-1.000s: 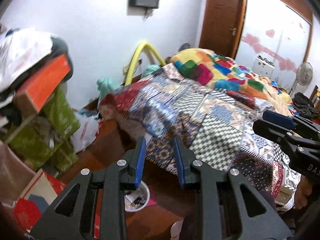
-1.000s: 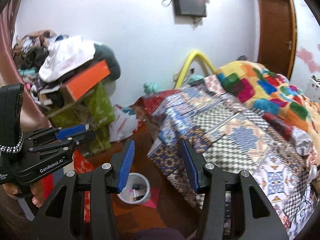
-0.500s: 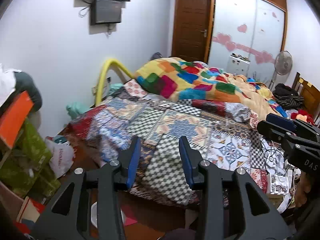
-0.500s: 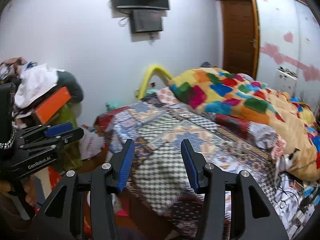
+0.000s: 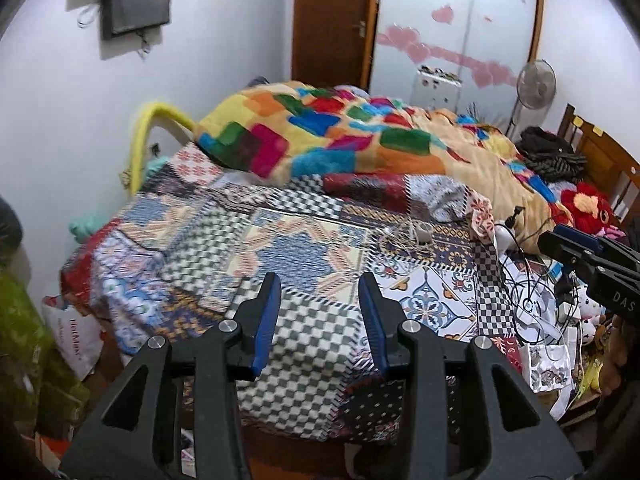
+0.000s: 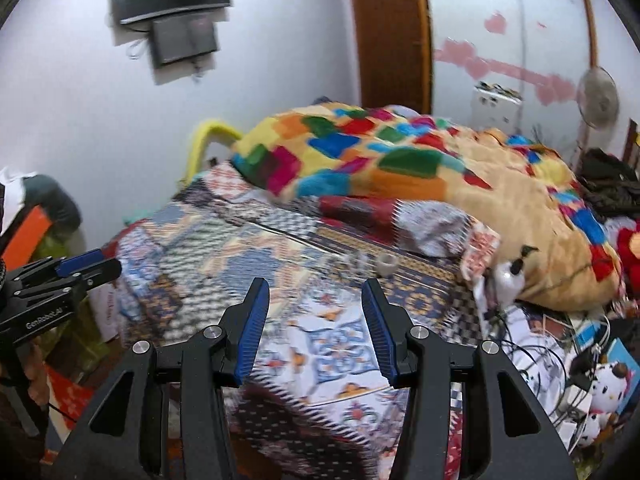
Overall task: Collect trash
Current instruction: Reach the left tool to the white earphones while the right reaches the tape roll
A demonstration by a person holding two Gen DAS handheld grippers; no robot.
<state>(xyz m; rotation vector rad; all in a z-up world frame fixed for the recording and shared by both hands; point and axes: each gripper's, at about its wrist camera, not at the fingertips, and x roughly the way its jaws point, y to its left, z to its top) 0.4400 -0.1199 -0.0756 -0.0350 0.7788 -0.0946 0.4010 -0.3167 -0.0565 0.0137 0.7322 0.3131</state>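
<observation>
My left gripper [image 5: 320, 280] hangs open over the near corner of the patchwork bed [image 5: 296, 256], with nothing between its blue pads. My right gripper [image 6: 315, 285] is open and empty too, above the same bedspread [image 6: 224, 256]. Each gripper shows at the edge of the other's view: the right gripper [image 5: 580, 252] and the left gripper [image 6: 68, 272]. On the bed ahead lie a small white roll [image 6: 386, 264] and a tangle of white cords [image 5: 404, 236]. Loose papers and black cables [image 5: 536, 320] crowd the bed's right edge beside a white bottle [image 6: 506, 278].
A bright multicoloured blanket [image 5: 340, 136] is heaped across the far half of the bed. Plush toys [image 6: 604, 384] sit at the right edge. A white plastic bag [image 5: 76, 336] and green clutter stand on the floor to the left. A brown door [image 5: 332, 20] and a fan [image 5: 536, 84] lie beyond.
Both views have swung right, away from the floor clutter and the small white bin toward the bed. The bin has dropped out of view. My left jaws stand a little wider.
</observation>
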